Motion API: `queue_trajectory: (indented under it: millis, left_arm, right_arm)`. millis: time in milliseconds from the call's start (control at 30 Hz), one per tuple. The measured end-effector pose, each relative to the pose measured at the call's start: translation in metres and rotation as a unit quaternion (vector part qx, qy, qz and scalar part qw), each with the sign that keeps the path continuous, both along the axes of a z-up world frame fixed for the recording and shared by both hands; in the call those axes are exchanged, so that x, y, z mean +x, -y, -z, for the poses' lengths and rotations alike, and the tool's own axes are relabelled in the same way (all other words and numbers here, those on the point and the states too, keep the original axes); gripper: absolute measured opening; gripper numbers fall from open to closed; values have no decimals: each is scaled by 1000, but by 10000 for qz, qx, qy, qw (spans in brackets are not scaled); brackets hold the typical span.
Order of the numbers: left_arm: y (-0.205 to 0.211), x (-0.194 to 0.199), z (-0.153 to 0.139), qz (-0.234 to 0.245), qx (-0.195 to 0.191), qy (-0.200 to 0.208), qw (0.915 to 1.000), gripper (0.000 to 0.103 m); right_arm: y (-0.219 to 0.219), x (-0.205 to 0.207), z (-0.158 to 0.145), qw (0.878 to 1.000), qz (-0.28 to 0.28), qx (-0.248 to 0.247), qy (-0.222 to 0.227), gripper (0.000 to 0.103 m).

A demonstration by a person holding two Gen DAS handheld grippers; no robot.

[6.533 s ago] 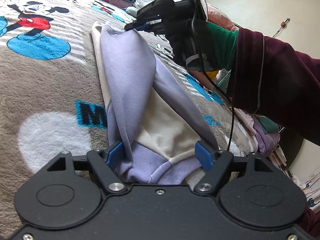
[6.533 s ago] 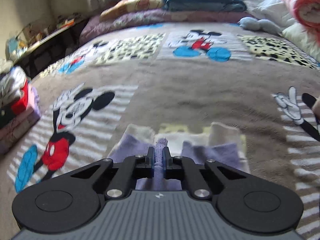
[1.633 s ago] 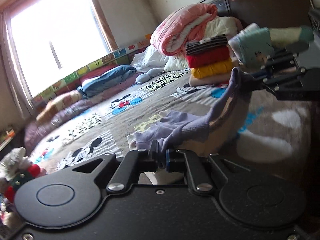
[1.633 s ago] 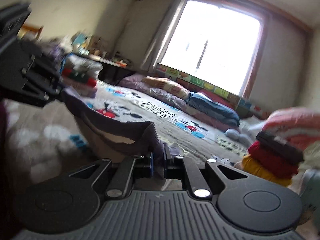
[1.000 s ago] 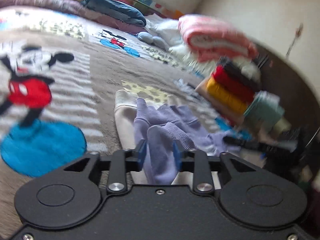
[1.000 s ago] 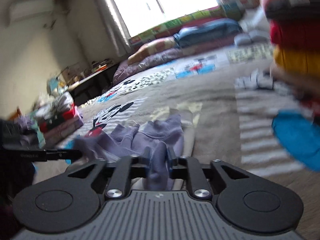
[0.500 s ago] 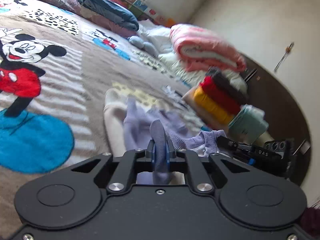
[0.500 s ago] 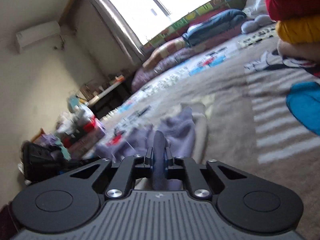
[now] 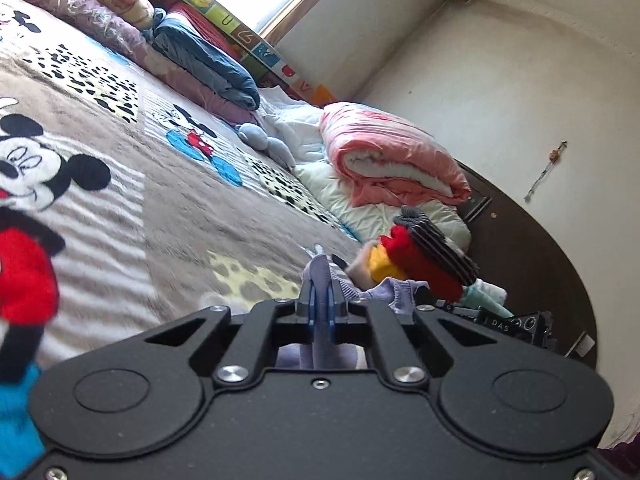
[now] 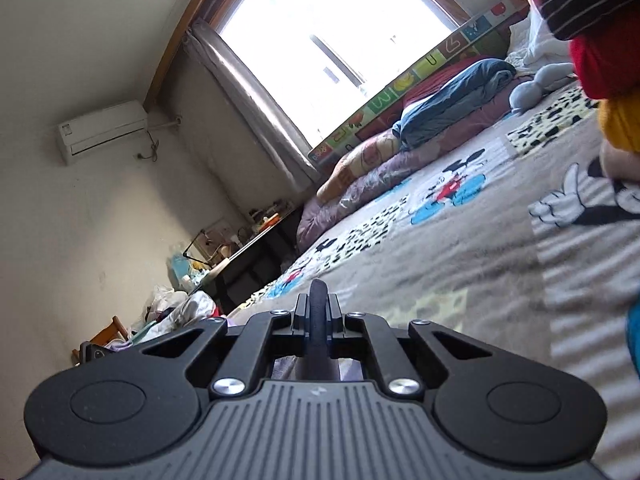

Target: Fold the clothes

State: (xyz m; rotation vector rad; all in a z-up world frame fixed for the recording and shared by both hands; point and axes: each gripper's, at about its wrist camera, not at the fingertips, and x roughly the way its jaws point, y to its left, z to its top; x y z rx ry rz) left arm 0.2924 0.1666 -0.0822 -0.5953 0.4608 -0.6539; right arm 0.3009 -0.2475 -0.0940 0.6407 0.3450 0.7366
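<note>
A lavender and cream garment [image 9: 394,293] is held up between both grippers above the Mickey Mouse blanket [image 9: 180,200]. My left gripper [image 9: 320,298] is shut on a fold of the lavender cloth, which sticks up between its blue pads. My right gripper [image 10: 318,310] is shut on another fold of the same garment [image 10: 318,344], dark against the window light. The right gripper's black body shows in the left wrist view [image 9: 500,324], just right of the cloth. Most of the garment hangs hidden below the gripper bodies.
A stack of folded clothes, striped, red and yellow [image 9: 424,256], sits on the bed ahead right, also in the right wrist view [image 10: 608,64]. A rolled pink quilt [image 9: 392,164], pillows and a blue blanket [image 9: 208,60] line the far side. A cluttered desk [image 10: 240,248] stands by the window.
Both grippers have lifted and tilted upward with the garment. Less of the cloth now shows ahead of the fingers, and the views point more toward the walls and window.
</note>
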Motion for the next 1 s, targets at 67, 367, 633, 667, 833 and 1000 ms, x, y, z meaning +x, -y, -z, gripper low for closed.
queue_trajectory:
  millis: [67, 367, 633, 667, 833, 1000]
  left_arm:
    - [-2, 12, 5, -20, 1, -33, 10000, 3]
    - [-6, 42, 33, -158, -13, -444, 9989, 3]
    - [-6, 43, 40, -410, 176, -746, 9962, 3]
    - [-4, 44, 40, -440, 263, -789, 9956, 3]
    - [-6, 33, 22, -745, 573, -389, 9948, 17]
    - [12, 16, -7, -595, 1045, 576, 9911, 17]
  right_arm:
    - [-1, 14, 3, 10000, -8, 32, -59, 9]
    - [7, 59, 40, 9946, -8, 611, -842, 9]
    - [3, 76, 63, 9874, 35, 649, -1442, 9]
    - [1, 78, 65, 9863, 84, 586, -1537, 11]
    - [2, 70, 51, 9911, 352, 291, -1249, 29]
    - [-17, 47, 4, 9953, 99, -958, 37, 29]
